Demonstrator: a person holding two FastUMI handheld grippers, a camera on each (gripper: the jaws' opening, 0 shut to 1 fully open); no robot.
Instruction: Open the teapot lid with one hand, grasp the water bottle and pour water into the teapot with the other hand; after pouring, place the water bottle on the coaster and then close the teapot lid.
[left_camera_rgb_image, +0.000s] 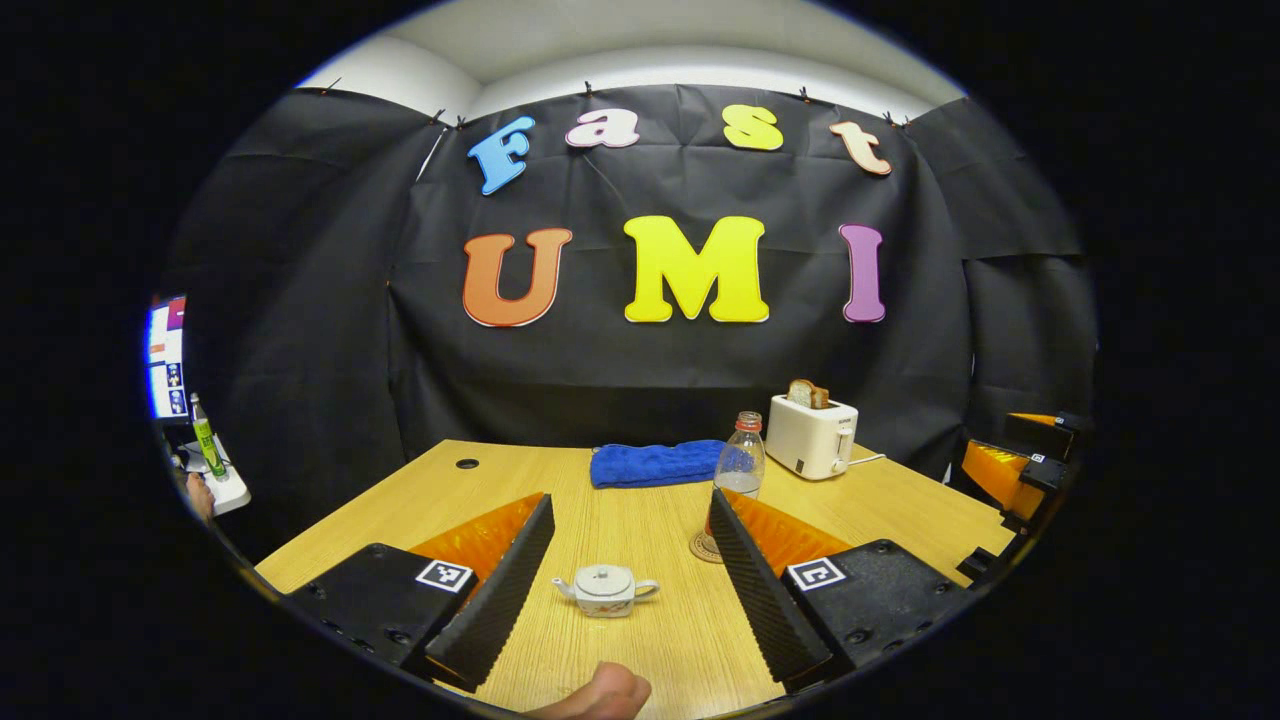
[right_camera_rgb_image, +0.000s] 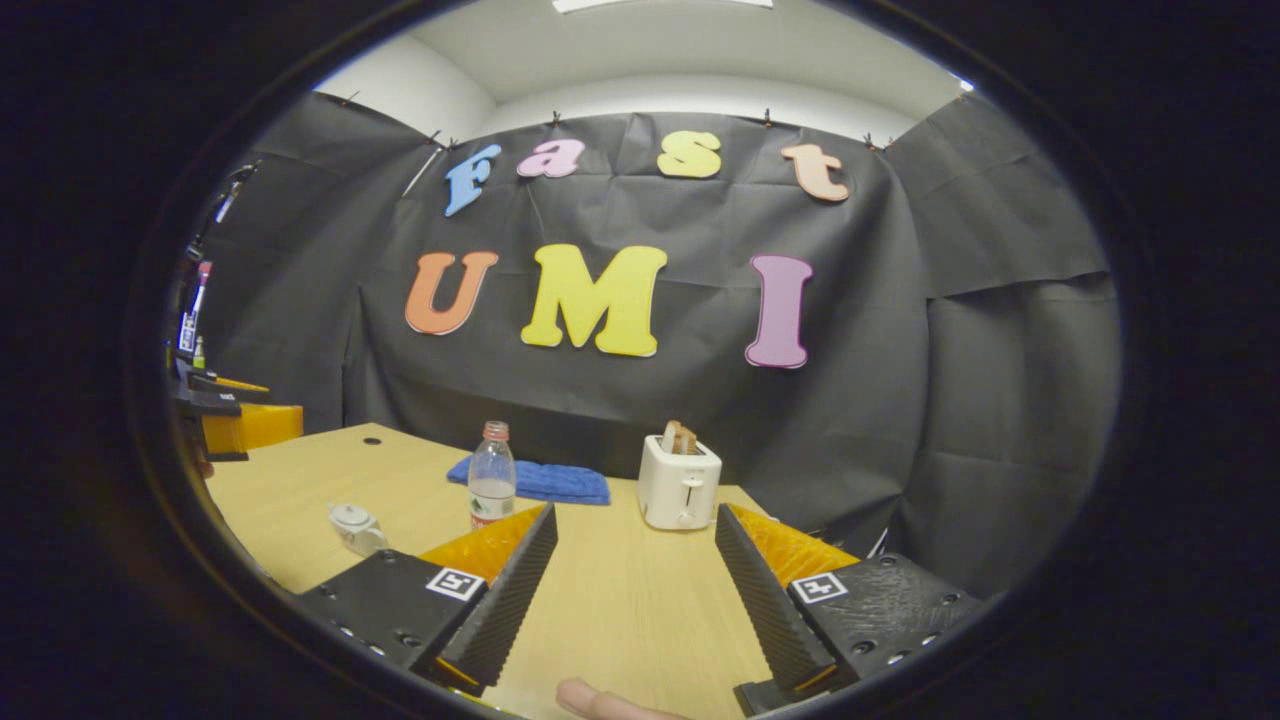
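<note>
lidded teapot (left_camera_rgb_image: 606, 588) and part-filled water bottle (left_camera_rgb_image: 739, 464) on coaster (left_camera_rgb_image: 704, 547); left tool (left_camera_rgb_image: 628, 590), right tool (right_camera_rgb_image: 633, 590) spread, empty.

L gripper (left_camera_rgb_image: 630, 585) & R gripper (right_camera_rgb_image: 630, 590) both held level w/ jaws spread wide, gripping nothing

Staged recording booth, not a real kitchen. Black cloth wall (left_camera_rgb_image: 680, 380) pinned up with clips at 12 o'clock, plain white ceiling above it. One wooden table (left_camera_rgb_image: 640, 520) dressed with household props: toaster (left_camera_rgb_image: 811, 436) with bread at 1 o'clock, folded blue towel (left_camera_rgb_image: 655, 463) at 12. Lit monitor (left_camera_rgb_image: 166, 356) at 9 o'clock on a side desk.
</note>
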